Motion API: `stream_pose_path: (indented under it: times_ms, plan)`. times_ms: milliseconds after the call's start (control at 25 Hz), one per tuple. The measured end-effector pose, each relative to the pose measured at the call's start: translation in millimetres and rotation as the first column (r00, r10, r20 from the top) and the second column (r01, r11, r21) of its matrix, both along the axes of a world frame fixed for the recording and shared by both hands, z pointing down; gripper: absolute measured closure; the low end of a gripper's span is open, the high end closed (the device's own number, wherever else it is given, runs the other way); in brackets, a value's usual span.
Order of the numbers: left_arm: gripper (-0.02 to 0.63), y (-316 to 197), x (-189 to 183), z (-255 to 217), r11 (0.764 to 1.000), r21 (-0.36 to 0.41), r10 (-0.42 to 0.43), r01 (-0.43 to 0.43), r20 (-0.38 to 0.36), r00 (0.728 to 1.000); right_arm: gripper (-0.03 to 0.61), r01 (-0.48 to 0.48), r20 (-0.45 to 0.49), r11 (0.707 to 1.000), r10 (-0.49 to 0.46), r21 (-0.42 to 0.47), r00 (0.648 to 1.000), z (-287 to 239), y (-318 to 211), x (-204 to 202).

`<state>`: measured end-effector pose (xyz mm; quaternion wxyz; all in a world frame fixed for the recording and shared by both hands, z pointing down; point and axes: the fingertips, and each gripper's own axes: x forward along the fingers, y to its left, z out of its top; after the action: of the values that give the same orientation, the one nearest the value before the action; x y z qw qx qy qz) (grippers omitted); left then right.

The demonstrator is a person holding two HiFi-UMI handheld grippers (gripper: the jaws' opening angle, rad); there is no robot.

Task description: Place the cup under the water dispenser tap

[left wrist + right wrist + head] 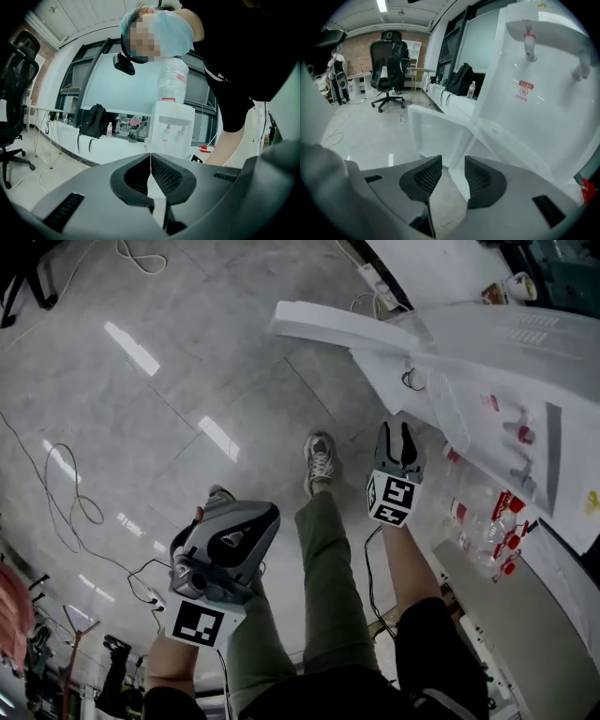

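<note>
Jaws of our left hand-held gripper (150,161) meet on nothing. Our right hand-held gripper (449,172) is narrowly apart and empty, with the water dispenser tap (528,43) just ahead and above. We see a white cup (518,285) well beyond.

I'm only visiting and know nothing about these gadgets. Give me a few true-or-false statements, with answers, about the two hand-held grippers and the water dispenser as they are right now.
1. The left gripper has its jaws pressed together with nothing between them. True.
2. The right gripper is clamped on a cup. False: its jaws stand apart and empty.
3. A large bottle sits upside down on top of the water dispenser. True.
4. The black backpack lies on the floor. False: it rests on the white ledge by the windows.
5. A cup already stands under the taps. False: nothing stands beneath them.
</note>
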<state>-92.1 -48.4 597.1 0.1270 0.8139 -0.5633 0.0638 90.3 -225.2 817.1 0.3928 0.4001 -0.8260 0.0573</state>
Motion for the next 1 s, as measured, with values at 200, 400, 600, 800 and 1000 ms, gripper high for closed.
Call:
stream_pose_path:
  times_ms: [200, 400, 600, 800, 1000]
  plan:
    - [0.594, -19.7, 8.6, 43.8, 1.0, -0.008, -0.003, 0.003, 0.012, 1.0, 0.443, -0.084, -0.09, 0.996, 0.085, 0.011, 0.992, 73.2, -32.0, 26.8]
    - [0.594, -45.2, 12.8, 75.4, 0.999, 0.002, -0.033, 0.033, 0.027, 0.999, 0.442, -0.153, -0.175, 0.988, 0.147, -0.021, 0.974, 135.6, -54.5, 55.7]
    - [0.594, -68.7, 18.1, 103.1, 0.999, 0.017, -0.04, 0.04, 0.024, 0.999, 0.443, -0.132, -0.261, 0.991, 0.12, -0.03, 0.958, 183.7, -82.8, 74.4]
    - [0.594, -84.8, 22.2, 131.3, 0.999, 0.013, -0.048, 0.048, 0.013, 0.999, 0.443, -0.122, -0.33, 0.992, 0.105, -0.033, 0.938, 218.0, -117.9, 88.4]
    - [0.594, -99.9, 23.9, 153.1, 0.996, 0.003, -0.084, 0.084, 0.006, 0.996, 0.443, -0.176, -0.39, 0.983, 0.142, -0.051, 0.91, 244.9, -153.3, 112.5]
